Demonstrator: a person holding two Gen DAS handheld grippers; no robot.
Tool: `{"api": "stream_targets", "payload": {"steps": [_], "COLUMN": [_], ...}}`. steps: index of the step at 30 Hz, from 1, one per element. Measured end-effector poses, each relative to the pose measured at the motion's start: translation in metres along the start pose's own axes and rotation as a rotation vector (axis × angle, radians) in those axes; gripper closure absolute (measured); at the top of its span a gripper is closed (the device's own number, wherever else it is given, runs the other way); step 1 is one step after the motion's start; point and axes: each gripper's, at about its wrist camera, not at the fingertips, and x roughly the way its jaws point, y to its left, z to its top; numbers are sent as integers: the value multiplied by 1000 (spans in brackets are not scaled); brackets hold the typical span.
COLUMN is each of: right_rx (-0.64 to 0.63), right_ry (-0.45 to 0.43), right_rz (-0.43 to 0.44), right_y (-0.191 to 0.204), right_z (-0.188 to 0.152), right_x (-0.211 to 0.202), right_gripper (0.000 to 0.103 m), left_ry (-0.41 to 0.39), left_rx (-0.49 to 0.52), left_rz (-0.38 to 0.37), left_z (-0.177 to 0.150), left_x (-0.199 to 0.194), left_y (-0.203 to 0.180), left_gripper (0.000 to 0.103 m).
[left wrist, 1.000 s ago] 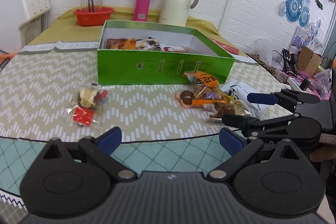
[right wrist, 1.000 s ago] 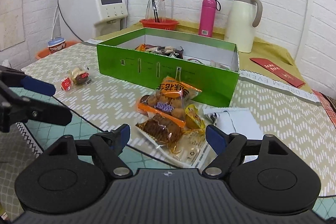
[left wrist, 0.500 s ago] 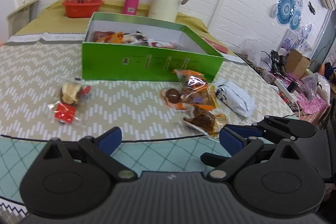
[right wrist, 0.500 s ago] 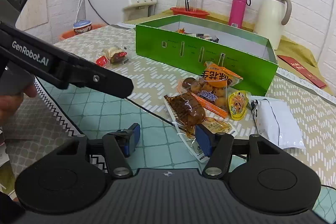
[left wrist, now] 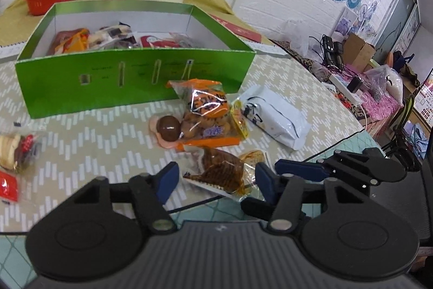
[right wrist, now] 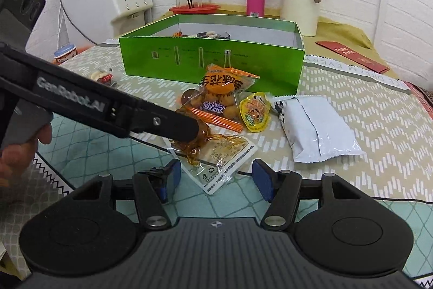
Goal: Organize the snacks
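Two views, differing in reach: from the left wrist, left tongs [left wrist: 216, 178] half open, just closing around the brown snack packet [left wrist: 219, 172] at the bench [left wrist: 94, 142] edge, pads not plainly pressing; green box [left wrist: 130, 77] interior open to sight, several snacks inside. From the right wrist, box contents mostly hidden, white packet [right wrist: 316, 126] and yellow packet [right wrist: 254, 111] beside the orange bag [right wrist: 222, 96], right tongs [right wrist: 215, 180] open and holding nothing, just short of the brown packet's clear end.
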Motion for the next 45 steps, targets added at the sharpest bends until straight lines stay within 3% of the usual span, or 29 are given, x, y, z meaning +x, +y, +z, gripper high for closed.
{"api": "stream_targets", "payload": {"steps": [3, 13, 14, 15, 17, 19, 25, 34, 39, 45], "right_rx": [-1, -18, -25, -28, -11, 0, -37, -31, 12, 78], "right_ry": [-9, -20, -21, -25, -29, -38, -95, -226, -247, -221], "right_rz": [-3, 9, 7, 9, 14, 16, -7, -23, -32, -26], "right_y": [0, -2, 0, 1, 1, 0, 7, -4, -19, -36], "right_z": [2, 11, 12, 12, 11, 10, 21, 75, 99, 105], "right_x": [4, 17, 17, 15, 13, 10, -11, -21, 0, 34], "right_gripper": [9, 7, 18, 59, 77, 83, 89, 89, 89, 88], "left_ry": [-4, -18, -25, -25, -12, -10, -73, -208, -217, -170], "left_rx": [11, -10, -12, -27, -57, -46, -17, 37, 32, -14], "left_rz": [3, 13, 17, 14, -17, -21, -24, -1, 25, 31], "left_z": [-3, 0, 0, 0, -1, -3, 3, 56, 87, 105], "left_x": [2, 0, 0, -2, -5, -9, -32, -54, -36, -4], "left_y": [2, 10, 11, 13, 16, 14, 1, -7, 2, 20], "left_gripper": [63, 64, 66, 68, 74, 79, 81, 81, 81, 81]}}
